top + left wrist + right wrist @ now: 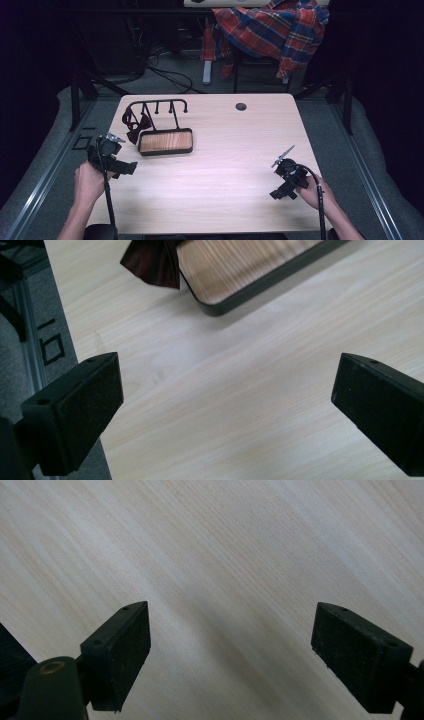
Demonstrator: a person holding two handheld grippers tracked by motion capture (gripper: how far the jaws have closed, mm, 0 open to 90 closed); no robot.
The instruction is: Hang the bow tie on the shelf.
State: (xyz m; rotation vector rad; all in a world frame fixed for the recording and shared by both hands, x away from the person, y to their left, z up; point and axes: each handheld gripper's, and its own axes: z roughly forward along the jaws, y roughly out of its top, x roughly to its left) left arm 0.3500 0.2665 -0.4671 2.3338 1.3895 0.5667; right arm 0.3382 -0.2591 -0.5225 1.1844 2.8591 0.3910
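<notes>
A dark red bow tie (pixel 134 123) hangs from the left hook of a black rack (pixel 159 107) whose wooden tray base (pixel 166 141) sits at the table's left. My left gripper (pixel 116 161) hovers near the table's left edge, just in front of the rack, jaws open and empty. In the left gripper view the bow tie (pixel 151 262) and the tray corner (pixel 235 275) lie ahead of the open gripper (pixel 227 405). My right gripper (pixel 283 186) rests low at the right front, open over bare wood (pixel 230 650).
The light wooden table (pixel 235 150) has a round cable hole (pixel 241 106) near its far edge. Behind it a plaid shirt (pixel 272 27) drapes over a chair. Cables (pixel 165 70) lie on the grey floor, and metal rails run along both sides.
</notes>
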